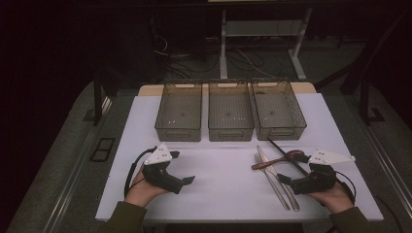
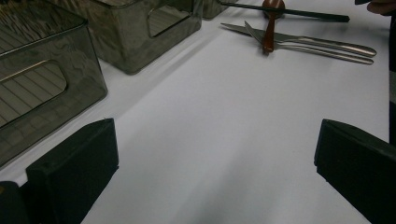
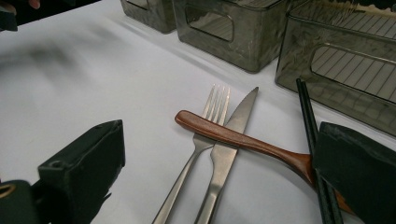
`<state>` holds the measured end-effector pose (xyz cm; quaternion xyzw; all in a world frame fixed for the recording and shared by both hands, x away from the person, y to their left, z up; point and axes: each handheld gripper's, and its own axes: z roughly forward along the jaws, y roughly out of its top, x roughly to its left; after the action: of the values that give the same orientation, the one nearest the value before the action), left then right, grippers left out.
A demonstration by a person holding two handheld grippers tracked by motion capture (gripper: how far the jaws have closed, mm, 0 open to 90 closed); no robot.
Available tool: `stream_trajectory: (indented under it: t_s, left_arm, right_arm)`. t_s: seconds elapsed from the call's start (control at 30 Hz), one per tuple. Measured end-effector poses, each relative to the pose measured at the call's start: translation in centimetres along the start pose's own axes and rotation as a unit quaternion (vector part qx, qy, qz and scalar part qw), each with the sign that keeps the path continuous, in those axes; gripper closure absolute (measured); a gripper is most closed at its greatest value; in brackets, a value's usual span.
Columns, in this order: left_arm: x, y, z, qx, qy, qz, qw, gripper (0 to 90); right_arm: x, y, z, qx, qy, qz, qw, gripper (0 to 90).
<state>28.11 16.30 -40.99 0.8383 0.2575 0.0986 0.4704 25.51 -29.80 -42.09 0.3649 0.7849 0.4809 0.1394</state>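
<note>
Cutlery pile beside three empty bins, awaiting sorting.
We hold the right gripper (image 1: 286, 180) over the wooden spoon (image 3: 243, 140) crossing fork (image 3: 205, 135) and knife (image 3: 231, 140); both grippers, left gripper (image 1: 187, 180) included, are spread wide, grasping nothing.

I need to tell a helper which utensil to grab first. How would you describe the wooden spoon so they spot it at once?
Start at the three grey bins; in front of the right one lies cutlery. The wooden spoon lies crosswise over the steel fork and knife, the only reddish-brown piece there.

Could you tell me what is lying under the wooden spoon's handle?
The wooden spoon lies across the fork and knife, its handle resting on both. Its bowl end meets the black chopsticks; the right gripper's jaw hides how they overlap.
</note>
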Motion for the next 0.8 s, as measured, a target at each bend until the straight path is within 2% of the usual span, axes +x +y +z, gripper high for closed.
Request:
stream_trajectory:
  t_s: [0.5,0.8]
  left_arm:
    - [0.0,-0.8,-0.6,-0.006,-0.003,-0.008,0.9999,0.0]
    - [0.2,-1.0,-1.1,-0.001,0.001,-0.005,1.0,0.0]
  right_arm:
    - [-0.1,0.3,-0.2,0.001,0.007,-0.002,1.0,1.9]
    - [-0.6,0.7,-0.5,0.003,0.0,-0.003,1.0,1.9]
